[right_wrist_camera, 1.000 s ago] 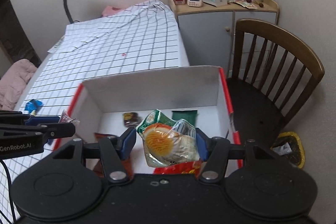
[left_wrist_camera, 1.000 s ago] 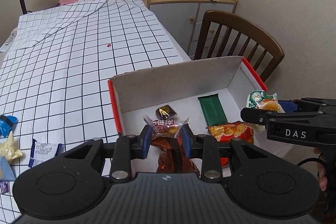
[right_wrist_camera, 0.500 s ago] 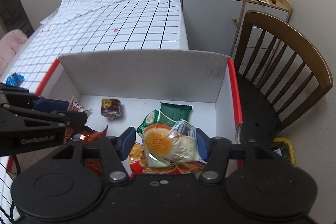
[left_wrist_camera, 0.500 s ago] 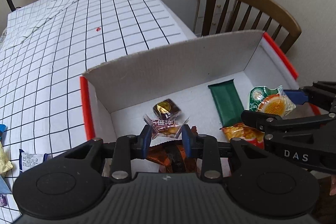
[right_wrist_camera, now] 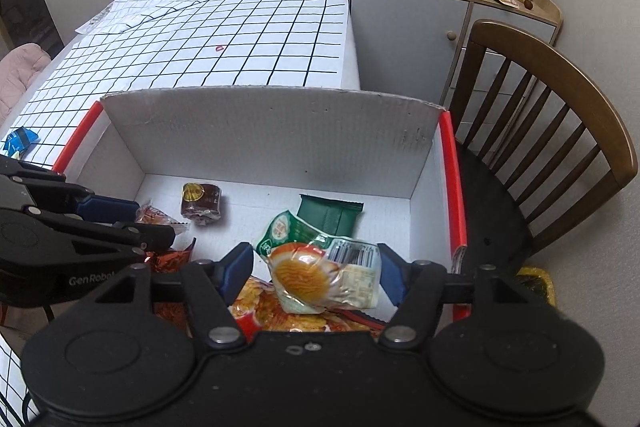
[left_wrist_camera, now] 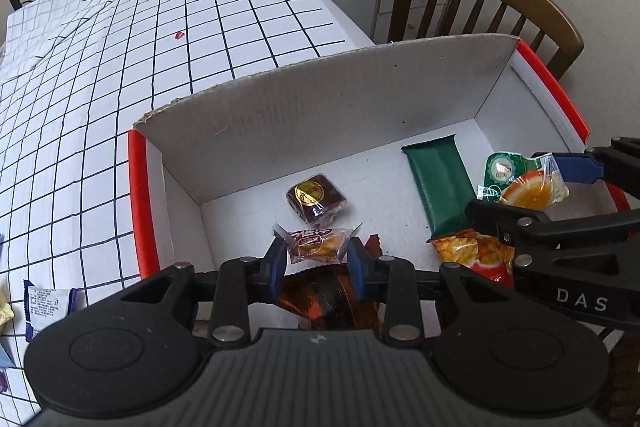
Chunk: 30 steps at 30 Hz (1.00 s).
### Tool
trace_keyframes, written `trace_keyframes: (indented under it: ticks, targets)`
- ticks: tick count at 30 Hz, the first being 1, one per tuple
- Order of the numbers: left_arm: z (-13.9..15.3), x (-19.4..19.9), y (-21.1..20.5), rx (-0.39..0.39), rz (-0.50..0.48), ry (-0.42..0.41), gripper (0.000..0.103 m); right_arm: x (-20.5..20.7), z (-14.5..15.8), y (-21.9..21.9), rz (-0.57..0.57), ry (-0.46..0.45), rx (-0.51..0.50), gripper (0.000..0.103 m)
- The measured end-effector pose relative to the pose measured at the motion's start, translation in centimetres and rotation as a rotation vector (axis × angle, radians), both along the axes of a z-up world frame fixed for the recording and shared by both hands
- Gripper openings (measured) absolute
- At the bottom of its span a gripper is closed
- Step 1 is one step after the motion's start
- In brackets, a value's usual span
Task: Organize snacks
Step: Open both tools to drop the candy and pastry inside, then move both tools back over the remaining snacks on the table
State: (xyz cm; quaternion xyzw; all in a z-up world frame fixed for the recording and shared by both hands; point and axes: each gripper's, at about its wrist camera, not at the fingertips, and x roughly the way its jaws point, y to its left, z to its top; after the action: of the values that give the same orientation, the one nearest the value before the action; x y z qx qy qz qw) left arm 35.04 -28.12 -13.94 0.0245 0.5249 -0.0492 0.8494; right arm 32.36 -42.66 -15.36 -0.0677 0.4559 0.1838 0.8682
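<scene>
A white cardboard box (left_wrist_camera: 136,187) with red rims stands on the checked tablecloth. My left gripper (left_wrist_camera: 316,259) is low inside it. Its jaws are opening, though the pads still touch the ends of a small clear-wrapped pastry (left_wrist_camera: 316,245). My right gripper (right_wrist_camera: 316,271) is over the box's right half. Its jaws are opening too, and a green-and-orange snack packet (right_wrist_camera: 320,275) hangs tilted between them with a gap beside the left pad. On the box floor lie a brown cake (left_wrist_camera: 316,197), a green bar (left_wrist_camera: 440,187), an orange chip bag (left_wrist_camera: 476,255) and a dark foil packet (left_wrist_camera: 328,299).
A wooden chair (right_wrist_camera: 560,131) stands close against the box's right side. Behind it is a grey cabinet (right_wrist_camera: 408,27) crowded with small items. Loose packets (left_wrist_camera: 44,303) lie on the checked cloth (left_wrist_camera: 160,47) left of the box, and one blue packet (right_wrist_camera: 20,139) lies further back.
Both grippers have sunk down into the box. The right jaws have spread and the green-and-orange packet has tilted and slipped lower between them. The pastry stays between the left pads.
</scene>
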Motion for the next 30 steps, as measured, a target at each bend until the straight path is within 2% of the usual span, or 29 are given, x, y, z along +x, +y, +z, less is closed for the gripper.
trace_keyframes:
  ticks: [1, 2, 3, 6, 12, 14, 24, 30]
  targets:
    - [0.1, 0.0, 0.0, 0.0, -0.001, -0.001, 0.042, 0.0, 0.0, 0.0, -0.001, 0.0, 0.001, 0.067]
    - [0.2, -0.2, 0.1, -0.003, 0.0, -0.008, 0.045, 0.0, 0.0, 0.0, -0.004, 0.0, 0.001, 0.069]
    - [0.4, -0.3, 0.2, -0.011, -0.001, -0.014, 0.046, -0.1, 0.1, 0.0, -0.008, -0.003, 0.001, 0.075]
    - [0.9, -0.6, 0.4, -0.025, 0.007, -0.027, 0.049, -0.3, 0.4, -0.1, -0.015, -0.014, 0.012, 0.077]
    - [2.4, -1.8, 1.4, -0.054, 0.024, -0.066, 0.05, -1.3, 1.5, -0.4, -0.009, -0.021, 0.045, 0.08]
    - [2.9, -2.3, 1.8, -0.068, 0.031, -0.078, 0.054, -1.8, 2.1, -0.5, -0.005, -0.029, 0.06, 0.083]
    - [6.7, -5.9, 3.3, -0.118, 0.034, -0.172, 0.056, -5.4, 6.3, -0.7, 0.033, -0.103, 0.14, 0.088]
    - [9.1, -8.2, 4.5, -0.147, 0.033, -0.236, 0.062, -7.7, 8.5, -0.2, 0.049, -0.142, 0.187, 0.09]
